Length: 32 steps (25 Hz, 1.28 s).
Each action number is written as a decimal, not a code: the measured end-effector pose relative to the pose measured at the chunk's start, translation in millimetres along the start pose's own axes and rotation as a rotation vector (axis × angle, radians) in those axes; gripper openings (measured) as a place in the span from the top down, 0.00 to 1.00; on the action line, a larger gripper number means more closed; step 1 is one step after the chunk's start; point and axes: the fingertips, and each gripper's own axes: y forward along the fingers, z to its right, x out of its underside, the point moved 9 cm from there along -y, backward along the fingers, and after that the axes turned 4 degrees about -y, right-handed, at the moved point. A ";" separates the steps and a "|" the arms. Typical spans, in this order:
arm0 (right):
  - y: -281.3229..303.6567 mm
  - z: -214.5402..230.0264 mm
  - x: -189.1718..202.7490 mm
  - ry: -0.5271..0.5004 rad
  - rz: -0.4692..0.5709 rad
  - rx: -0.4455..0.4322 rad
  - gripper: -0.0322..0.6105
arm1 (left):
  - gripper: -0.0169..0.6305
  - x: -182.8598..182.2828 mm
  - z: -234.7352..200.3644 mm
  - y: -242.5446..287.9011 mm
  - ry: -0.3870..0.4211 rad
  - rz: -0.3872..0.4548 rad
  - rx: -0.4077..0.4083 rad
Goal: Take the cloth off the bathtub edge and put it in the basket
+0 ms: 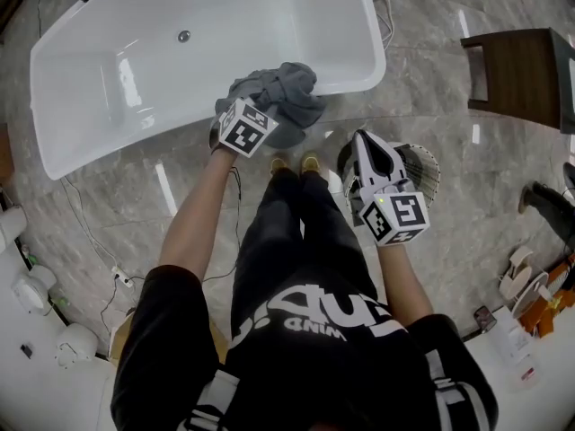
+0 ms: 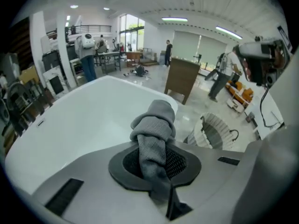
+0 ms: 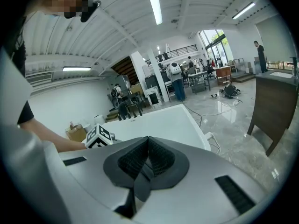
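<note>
**Head view and both gripper views: grey cloth clamped in left gripper at bathtub rim**

1. Bathtub. The white bathtub (image 1: 225, 25) fills the upper left of the head view and stands on a grey marble floor (image 1: 449, 88). It also lies behind the jaws in the left gripper view (image 2: 70, 125) and the right gripper view (image 3: 163, 120).

2. Person. The operator stands just beside the near rim of the tub, with both shoes (image 1: 296, 162) pointing towards it.

3. Cabinet. A dark wooden cabinet (image 1: 517, 70) stands on the floor, well apart from the tub.

4. Basket. The slatted basket (image 1: 422, 164) stands on the floor to the right of the shoes. In the head view the right gripper partly covers it. The left gripper view shows it beyond the tub corner (image 2: 212, 132), apart from the cloth.

5. Cloth. The grey cloth (image 1: 283, 92) is bunched at the near corner of the tub and overlaps both the rim and the floor. Whether it touches the rim cannot be told. In the left gripper view it stands up from the jaws as a folded bundle (image 2: 156, 125).

6. Left gripper. The left gripper (image 1: 256, 119) points steeply down. Its jaws are clamped on a fold of the cloth (image 2: 154, 157).

7. Right gripper. The right gripper (image 1: 367, 144) hangs over the basket. Its jaws are pressed together with nothing between them (image 3: 147, 160).
</note>
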 end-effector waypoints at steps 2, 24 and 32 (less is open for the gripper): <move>-5.7 -0.8 -8.8 -0.017 0.016 -0.001 0.93 | 0.88 -14.2 4.6 -31.5 -0.051 0.059 -0.036; -69.5 -36.7 -114.0 -0.138 0.237 0.055 0.93 | 0.88 -193.6 49.2 -325.1 -0.010 0.649 -0.124; -95.7 -38.6 -105.3 -0.077 0.278 0.213 0.93 | 0.88 -218.1 60.2 -322.2 0.063 0.691 0.023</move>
